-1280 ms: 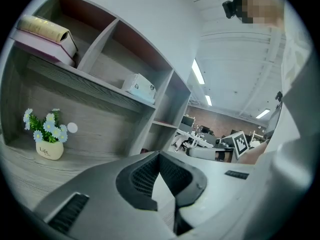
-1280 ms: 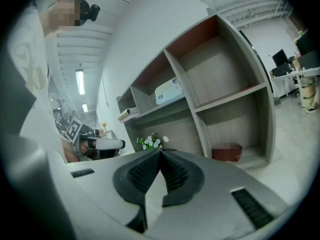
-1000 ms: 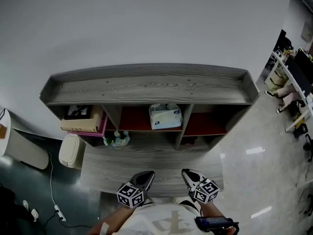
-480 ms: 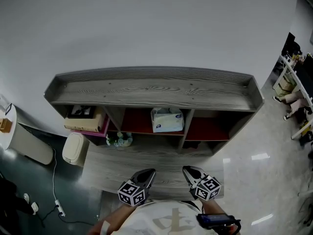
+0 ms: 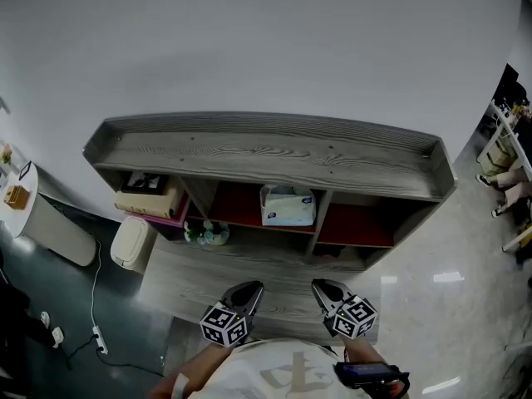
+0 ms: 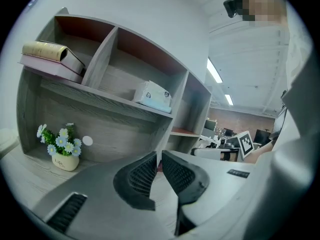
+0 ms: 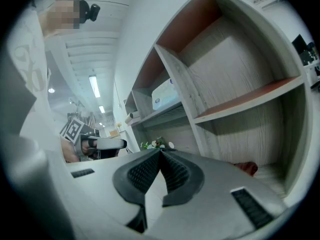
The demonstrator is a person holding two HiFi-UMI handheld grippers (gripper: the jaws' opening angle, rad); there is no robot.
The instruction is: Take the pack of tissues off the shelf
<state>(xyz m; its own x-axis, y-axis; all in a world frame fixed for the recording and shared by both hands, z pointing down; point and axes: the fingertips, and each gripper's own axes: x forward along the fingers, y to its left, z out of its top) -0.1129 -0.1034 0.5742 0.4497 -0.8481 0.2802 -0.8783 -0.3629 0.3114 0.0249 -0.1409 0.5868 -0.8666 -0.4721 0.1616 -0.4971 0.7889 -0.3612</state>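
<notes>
Task not begun: the pack of tissues (image 5: 288, 205) lies in the shelf's (image 5: 266, 152) middle compartment, well ahead of both tools, with the left tool (image 6: 159, 156) opening on nothing and the right tool (image 7: 160, 152) pressed together, empty.

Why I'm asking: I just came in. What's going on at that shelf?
A person stands facing the grey shelf unit with a hand-held gripper in each hand, both low near the body. The pack of tissues sits in the middle upper compartment, untouched. The left hand-held gripper is opening its jaws on nothing; the right hand-held gripper is shut and empty.
</notes>
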